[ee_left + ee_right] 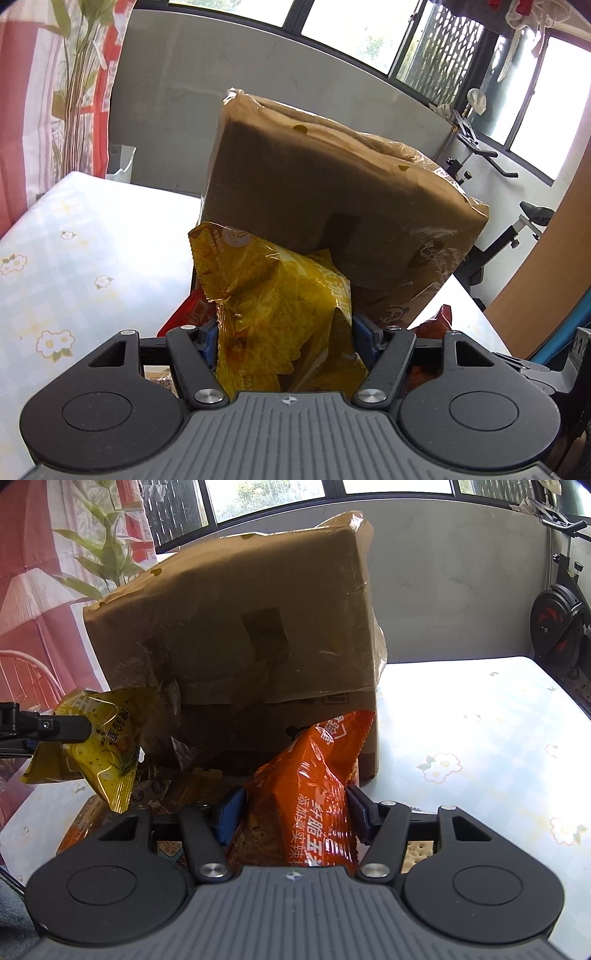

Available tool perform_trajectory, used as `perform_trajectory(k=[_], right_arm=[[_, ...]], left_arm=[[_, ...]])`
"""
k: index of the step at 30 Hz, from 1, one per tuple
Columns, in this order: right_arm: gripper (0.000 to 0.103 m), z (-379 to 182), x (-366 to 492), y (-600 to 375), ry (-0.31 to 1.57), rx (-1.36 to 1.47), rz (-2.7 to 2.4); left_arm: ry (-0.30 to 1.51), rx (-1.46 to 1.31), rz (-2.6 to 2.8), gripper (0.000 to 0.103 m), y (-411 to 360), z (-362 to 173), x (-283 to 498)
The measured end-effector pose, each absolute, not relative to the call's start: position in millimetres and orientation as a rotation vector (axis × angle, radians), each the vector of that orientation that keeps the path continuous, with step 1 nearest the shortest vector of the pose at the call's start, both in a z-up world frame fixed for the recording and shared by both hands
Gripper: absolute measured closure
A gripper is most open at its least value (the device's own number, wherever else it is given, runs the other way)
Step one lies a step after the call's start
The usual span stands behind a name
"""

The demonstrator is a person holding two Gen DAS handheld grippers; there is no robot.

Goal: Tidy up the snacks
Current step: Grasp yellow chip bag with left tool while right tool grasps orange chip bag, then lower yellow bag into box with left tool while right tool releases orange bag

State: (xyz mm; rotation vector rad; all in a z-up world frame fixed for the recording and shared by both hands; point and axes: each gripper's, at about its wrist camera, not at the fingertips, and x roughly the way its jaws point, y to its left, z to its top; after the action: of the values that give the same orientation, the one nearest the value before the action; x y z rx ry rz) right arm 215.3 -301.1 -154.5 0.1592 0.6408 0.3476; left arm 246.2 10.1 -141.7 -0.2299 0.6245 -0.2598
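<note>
A yellow snack bag (273, 295) stands crumpled between the blue pads of my left gripper (284, 332), which is shut on it. In the right wrist view the same yellow bag (99, 746) hangs above the table at the left, with a black finger (62, 728) of the left gripper across it. My right gripper (295, 812) is shut on an orange snack bag (314, 782) with white print. Just behind both bags stands a taped brown cardboard box (332, 184) (240, 646), with its top flaps folded over.
The table (480, 720) has a pale floral cloth. Several more snack packets (166, 790) lie in front of the box, with a red packet (192, 314) below the yellow bag. An exercise bike (557, 627) stands at the right, and a plant (107, 554) and a curtain at the left.
</note>
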Motion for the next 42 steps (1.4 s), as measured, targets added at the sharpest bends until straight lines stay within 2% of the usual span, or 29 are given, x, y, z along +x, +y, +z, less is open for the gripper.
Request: perform_trajectory(k=[10,26,34,42], right_arm=[[0.043,-130.6,187.3,-320.0,0.581,0.157,0.381],[0.043,-30.1,166.9,-335.8,0.295,0.211,0.465],[0.043,2.0,205.1,-330.1,0.202,0.200,0.474],[0.043,1.2,299.8,-293.6,0.279,0.139,0.430]], left_arm=[[0.547,-0.160,-0.239,0.033,21.6,-108.8,222.6],[0.341,-0.114,-0.265,0.033,23.9,-19.4,215.6],[0.274,-0.027,-0.292,0.032,5.7,12.0,254.1],[0.382,0.061,-0.256,0.032,-23.8,-2.0,338.7]])
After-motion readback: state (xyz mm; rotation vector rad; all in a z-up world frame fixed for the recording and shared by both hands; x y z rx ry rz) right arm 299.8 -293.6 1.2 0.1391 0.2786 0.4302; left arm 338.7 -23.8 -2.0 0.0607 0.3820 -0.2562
